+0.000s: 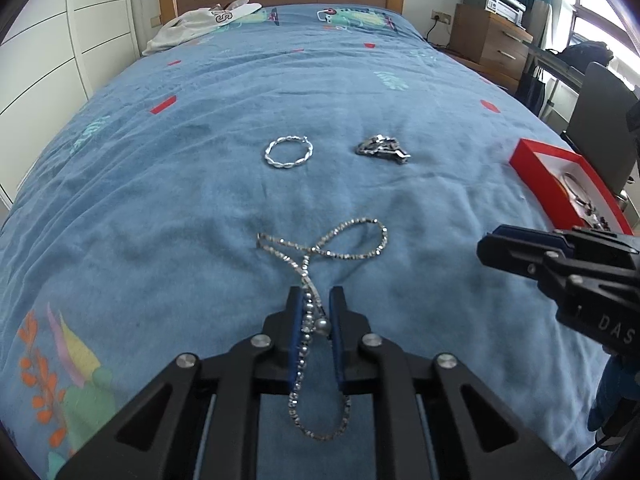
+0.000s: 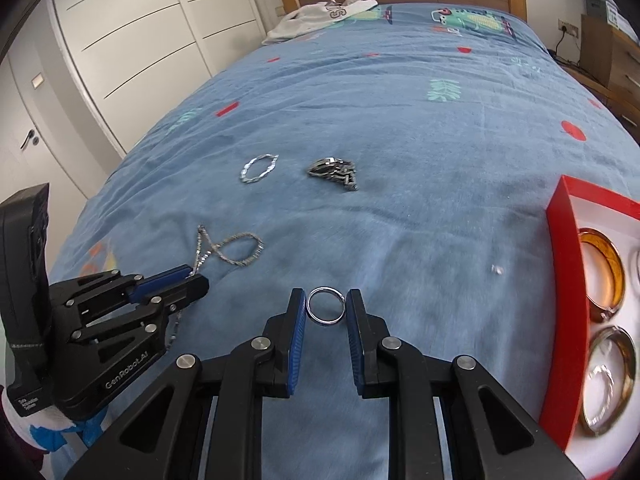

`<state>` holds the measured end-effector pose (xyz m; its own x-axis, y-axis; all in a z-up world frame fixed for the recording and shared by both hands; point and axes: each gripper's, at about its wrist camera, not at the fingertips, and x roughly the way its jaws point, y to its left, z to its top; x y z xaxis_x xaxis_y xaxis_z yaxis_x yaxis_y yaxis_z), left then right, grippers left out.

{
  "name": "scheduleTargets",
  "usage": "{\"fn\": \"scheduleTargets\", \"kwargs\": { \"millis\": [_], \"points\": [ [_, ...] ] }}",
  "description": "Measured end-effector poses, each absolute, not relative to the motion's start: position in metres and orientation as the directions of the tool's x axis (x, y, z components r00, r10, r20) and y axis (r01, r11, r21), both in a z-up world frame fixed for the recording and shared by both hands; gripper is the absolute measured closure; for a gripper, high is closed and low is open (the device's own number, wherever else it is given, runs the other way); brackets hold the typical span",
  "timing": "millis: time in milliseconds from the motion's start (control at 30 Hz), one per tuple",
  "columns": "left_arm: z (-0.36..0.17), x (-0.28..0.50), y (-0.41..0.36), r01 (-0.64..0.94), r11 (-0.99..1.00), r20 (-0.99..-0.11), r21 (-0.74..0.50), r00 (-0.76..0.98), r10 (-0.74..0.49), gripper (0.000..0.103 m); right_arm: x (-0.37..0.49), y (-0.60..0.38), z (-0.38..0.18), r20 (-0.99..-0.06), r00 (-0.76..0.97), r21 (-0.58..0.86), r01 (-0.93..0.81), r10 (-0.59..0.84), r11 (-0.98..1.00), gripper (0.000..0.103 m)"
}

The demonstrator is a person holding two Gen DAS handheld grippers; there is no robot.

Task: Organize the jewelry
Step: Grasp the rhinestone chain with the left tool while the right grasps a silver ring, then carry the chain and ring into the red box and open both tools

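My left gripper (image 1: 316,300) is shut on a silver bead necklace (image 1: 344,240), whose loops lie on the blue bedspread; it also shows in the right wrist view (image 2: 236,250). My right gripper (image 2: 326,304) is shut on a silver ring (image 2: 326,306), pinched between its blue pads just above the bed. A twisted silver bangle (image 1: 288,153) and a dark metal link bracelet (image 1: 382,148) lie farther up the bed. A red jewelry box (image 2: 560,280) with amber glass dishes (image 2: 604,272) sits at the right.
A small silver piece (image 2: 497,269) lies on the bedspread near the box. White clothing (image 1: 196,24) lies by the wooden headboard. White wardrobes stand left of the bed, a wooden nightstand (image 1: 488,40) and a chair (image 1: 600,120) to the right.
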<state>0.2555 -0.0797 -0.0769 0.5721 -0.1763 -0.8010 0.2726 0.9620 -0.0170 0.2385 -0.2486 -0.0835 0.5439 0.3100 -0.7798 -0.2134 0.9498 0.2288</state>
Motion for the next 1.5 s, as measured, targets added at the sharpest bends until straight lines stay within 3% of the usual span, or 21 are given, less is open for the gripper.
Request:
{"fn": "scheduleTargets", "kwargs": {
  "millis": [900,1500],
  "points": [
    [0.057,0.127,-0.101,0.325,0.944,-0.662,0.049,0.719,-0.213,0.091,0.097,-0.300,0.028,-0.669,0.700,0.198,-0.159,0.252,0.967,0.083],
    [0.103,0.103,-0.221,0.474,0.880,-0.622,0.027,0.697,-0.357,0.091,0.030,-0.428,0.064,-0.625,0.774,0.178,0.011,0.104,0.984,0.083]
  ]
}}
